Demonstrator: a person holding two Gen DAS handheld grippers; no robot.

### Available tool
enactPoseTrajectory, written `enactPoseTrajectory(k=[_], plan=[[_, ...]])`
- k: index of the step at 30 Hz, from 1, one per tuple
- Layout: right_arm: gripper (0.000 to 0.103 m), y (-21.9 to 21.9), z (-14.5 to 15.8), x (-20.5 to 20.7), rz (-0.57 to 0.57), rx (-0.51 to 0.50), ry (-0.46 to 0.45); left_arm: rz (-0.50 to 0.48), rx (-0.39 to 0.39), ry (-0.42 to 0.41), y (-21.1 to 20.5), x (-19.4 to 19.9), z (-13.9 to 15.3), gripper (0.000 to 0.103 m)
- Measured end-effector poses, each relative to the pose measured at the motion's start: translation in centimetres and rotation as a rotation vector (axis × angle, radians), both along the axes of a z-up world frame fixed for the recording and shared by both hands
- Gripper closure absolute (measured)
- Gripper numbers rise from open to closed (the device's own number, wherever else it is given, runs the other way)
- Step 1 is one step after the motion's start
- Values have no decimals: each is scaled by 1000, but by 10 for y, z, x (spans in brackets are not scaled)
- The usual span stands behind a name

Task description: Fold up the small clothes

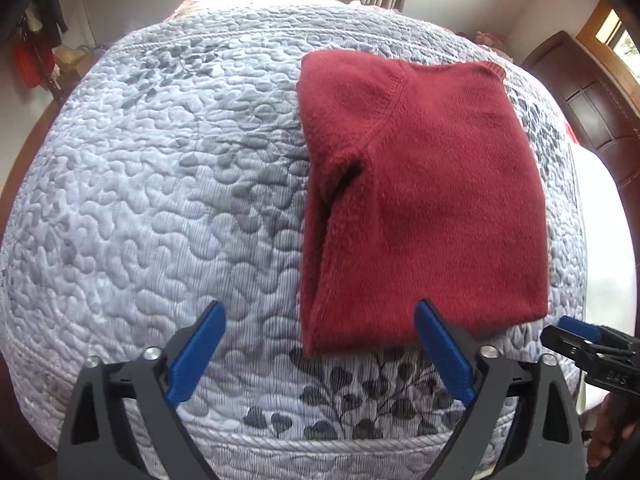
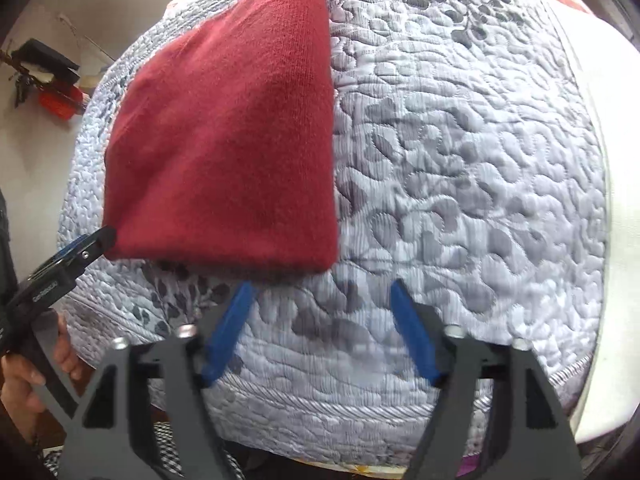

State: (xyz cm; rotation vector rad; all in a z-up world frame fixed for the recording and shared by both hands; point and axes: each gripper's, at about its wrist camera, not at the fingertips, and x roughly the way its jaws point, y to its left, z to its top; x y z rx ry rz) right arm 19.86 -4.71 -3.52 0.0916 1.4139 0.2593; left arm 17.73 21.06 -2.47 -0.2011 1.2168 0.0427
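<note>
Sweater (image 1: pixel 424 200) lying folded to a compact rectangle on quilt (image 1: pixel 160 200), near its front edge. Looks like a late step: sleeve tucked under along 1 side, seam showing, knit thick and fuzzy, edges fairly even. Left gripper (image 1: pixel 320 344) spread wide, empty, just short of the near hem. Right gripper (image 2: pixel 320 320) likewise wide and empty, beside the near corner. Next, probably 1 more fold or a release: needs both near corners pinched through all layers, else the stack slips apart.
</note>
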Motion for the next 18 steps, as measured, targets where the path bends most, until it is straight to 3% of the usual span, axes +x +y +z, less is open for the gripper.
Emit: enactPoseTrajectory(k=[5, 18], plan=[[8, 2, 13, -17, 11, -73, -21, 3, 14, 53, -6, -17, 4, 4], [5, 8, 56, -32, 4, -43, -73, -13, 126, 10, -14, -41, 50, 4]])
